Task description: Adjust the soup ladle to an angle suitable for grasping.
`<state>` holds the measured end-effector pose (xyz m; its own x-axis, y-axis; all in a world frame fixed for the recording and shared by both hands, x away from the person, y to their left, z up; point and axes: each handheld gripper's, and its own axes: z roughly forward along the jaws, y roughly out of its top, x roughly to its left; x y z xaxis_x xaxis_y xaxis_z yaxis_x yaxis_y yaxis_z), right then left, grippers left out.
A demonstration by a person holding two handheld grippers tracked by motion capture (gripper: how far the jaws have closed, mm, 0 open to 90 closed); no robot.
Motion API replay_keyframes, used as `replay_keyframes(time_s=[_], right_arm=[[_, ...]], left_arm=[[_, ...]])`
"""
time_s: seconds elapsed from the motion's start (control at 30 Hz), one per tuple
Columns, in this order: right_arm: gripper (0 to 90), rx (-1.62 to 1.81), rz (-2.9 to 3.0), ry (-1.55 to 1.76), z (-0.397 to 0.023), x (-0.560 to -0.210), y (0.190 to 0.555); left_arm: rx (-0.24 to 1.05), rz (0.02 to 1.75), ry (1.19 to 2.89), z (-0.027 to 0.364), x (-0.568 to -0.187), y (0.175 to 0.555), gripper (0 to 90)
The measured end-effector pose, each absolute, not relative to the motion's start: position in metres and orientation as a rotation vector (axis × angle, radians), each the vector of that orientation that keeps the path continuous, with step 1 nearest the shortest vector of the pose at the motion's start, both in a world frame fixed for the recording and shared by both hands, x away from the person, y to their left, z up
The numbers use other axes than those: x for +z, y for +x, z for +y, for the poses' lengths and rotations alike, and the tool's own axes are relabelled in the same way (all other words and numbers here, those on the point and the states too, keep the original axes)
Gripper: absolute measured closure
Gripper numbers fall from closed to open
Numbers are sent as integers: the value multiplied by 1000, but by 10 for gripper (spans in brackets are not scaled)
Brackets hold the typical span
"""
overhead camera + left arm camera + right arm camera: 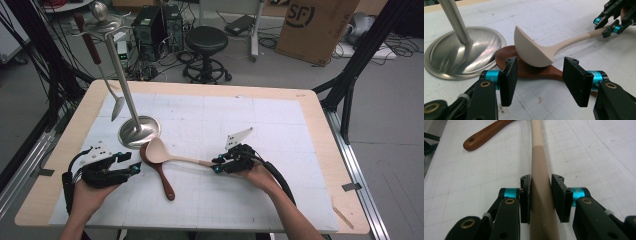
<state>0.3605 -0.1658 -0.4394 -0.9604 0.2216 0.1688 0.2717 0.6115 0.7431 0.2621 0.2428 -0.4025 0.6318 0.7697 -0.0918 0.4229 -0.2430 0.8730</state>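
Here, white gridded mat (260,130) on wooden table (320,115); right gripper (218,165) clamps beige ladle (159,150); left gripper (134,166) wide.

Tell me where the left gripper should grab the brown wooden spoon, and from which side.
Grip the brown wooden spoon on its free handle, near the end with the hole, coming from above with jaws across the handle. It lies flat on the table, and the beige ladle, held by the right gripper, rests on its bowl, so the bowl end is blocked.
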Motion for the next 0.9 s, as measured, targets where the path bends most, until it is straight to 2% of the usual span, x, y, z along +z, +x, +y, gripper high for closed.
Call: replay_keyframes(time_s=[0.33, 0.9], right_arm=[[701, -1313, -2777, -449, -188, -429, 356], [702, -1290, -2774, -472, -212, -432, 352]], left_arm=[[444, 950, 1879, 242, -403, 263, 461], [445, 951, 1887, 241, -404, 263, 460]])
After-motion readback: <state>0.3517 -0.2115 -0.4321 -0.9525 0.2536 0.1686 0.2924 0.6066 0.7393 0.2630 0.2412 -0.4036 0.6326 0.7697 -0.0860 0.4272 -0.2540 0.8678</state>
